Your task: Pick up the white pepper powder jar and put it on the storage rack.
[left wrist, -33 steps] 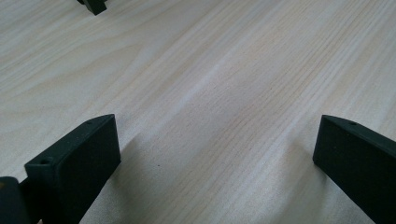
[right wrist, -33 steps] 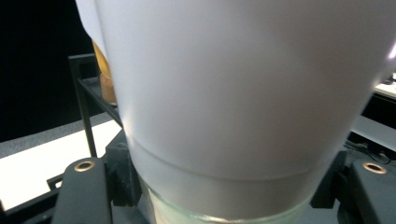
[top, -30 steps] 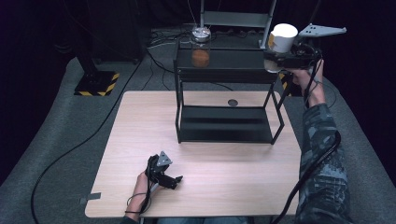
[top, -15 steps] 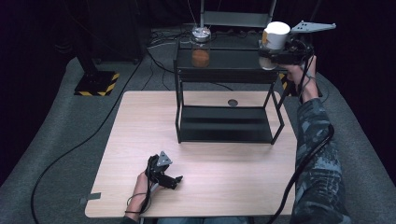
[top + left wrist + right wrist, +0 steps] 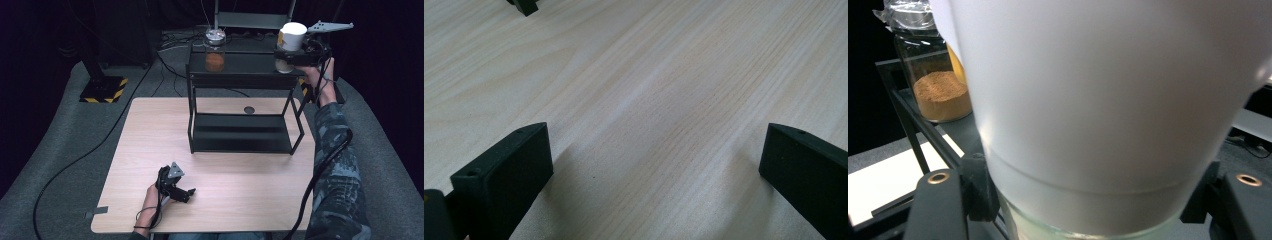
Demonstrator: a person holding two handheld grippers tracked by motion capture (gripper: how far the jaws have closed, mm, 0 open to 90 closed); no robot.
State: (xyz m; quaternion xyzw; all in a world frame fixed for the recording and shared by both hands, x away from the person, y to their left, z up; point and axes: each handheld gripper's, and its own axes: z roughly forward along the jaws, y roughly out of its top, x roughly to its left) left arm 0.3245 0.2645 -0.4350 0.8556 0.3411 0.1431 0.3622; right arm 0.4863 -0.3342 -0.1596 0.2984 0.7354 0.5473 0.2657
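While the person reached far forward with the right arm, the right gripper (image 5: 292,56) held a white-lidded jar (image 5: 290,45) at the right end of the top shelf of a black two-tier rack (image 5: 240,107); its jaws were clamped on the clear glass just below the wide white lid. Whether the jar's base already touched the shelf could not be told. This looked like the placing step, and the next move would seem to call for lowering the jar until it stood square, then loosening the grip and drawing back without tipping it. A pale filling showed faintly at the bottom of that jar. Another glass jar (image 5: 215,49) stood well apart toward the shelf's left end, partly filled with orange-brown powder. Near the front edge of the wooden table (image 5: 150,130), the left gripper (image 5: 176,186) rested with jaws spread wide and empty.
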